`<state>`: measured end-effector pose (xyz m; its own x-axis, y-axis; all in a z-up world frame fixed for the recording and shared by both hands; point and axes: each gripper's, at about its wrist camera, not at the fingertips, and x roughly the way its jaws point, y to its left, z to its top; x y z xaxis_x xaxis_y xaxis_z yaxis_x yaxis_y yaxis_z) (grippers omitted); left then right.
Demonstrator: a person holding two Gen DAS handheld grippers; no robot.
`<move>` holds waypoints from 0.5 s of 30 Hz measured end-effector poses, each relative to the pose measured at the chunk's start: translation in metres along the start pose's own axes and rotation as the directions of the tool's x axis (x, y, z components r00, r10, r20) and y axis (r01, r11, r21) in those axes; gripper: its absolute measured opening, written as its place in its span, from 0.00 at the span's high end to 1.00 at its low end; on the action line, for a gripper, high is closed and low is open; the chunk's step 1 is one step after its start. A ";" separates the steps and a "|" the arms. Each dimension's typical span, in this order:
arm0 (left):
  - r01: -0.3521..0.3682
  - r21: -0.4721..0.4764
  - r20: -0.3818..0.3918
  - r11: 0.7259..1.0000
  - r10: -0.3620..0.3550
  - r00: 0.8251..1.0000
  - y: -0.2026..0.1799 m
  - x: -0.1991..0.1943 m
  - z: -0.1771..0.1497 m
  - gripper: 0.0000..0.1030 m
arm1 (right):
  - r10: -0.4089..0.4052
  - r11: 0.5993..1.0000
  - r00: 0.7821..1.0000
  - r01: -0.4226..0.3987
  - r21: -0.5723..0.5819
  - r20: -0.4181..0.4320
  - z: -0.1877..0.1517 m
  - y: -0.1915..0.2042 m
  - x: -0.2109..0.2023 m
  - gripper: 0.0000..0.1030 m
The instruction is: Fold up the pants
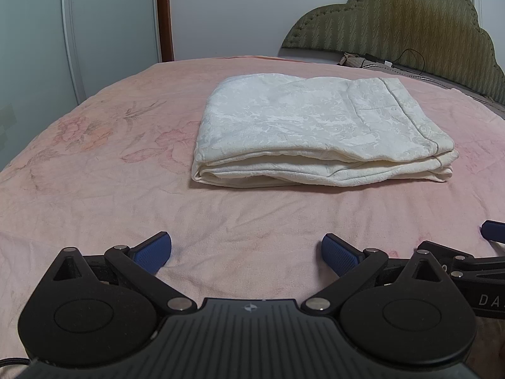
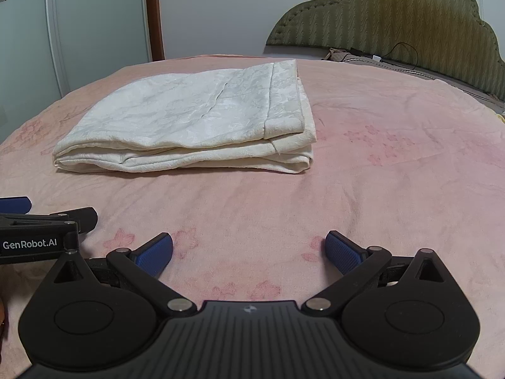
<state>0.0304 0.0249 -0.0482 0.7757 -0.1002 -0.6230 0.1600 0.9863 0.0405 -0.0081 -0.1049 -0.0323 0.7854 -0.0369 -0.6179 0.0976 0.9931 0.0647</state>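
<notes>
Folded pants [image 1: 318, 132] lie crosswise on the bed [image 1: 94, 173], ahead of both wide, empty tongs: left [image 1: 246, 252], right [image 2: 249, 251], neither clearly nearer.

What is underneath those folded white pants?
The folded white pants lie in stacked layers directly on the pink floral bedspread. Whatever sits between the layers, or under the bedspread, is covered and cannot be seen.
</notes>
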 end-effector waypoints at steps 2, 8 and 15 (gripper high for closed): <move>0.000 0.000 0.000 1.000 0.000 1.000 0.000 0.000 0.000 0.00 | 0.000 1.000 1.000 0.000 0.000 0.000 0.000 0.000 0.000 0.00; -0.001 0.001 0.000 1.000 0.001 1.000 0.000 0.000 0.000 0.00 | 0.000 1.000 1.000 0.000 0.000 0.000 0.000 0.000 0.000 0.00; -0.012 0.003 0.004 1.000 0.012 1.000 -0.001 -0.001 0.000 0.00 | -0.003 1.000 1.000 0.003 0.001 -0.001 0.001 0.000 0.001 0.00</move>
<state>0.0294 0.0237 -0.0477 0.7797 -0.0893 -0.6198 0.1531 0.9869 0.0503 -0.0068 -0.1053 -0.0323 0.7846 -0.0393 -0.6188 0.1003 0.9929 0.0641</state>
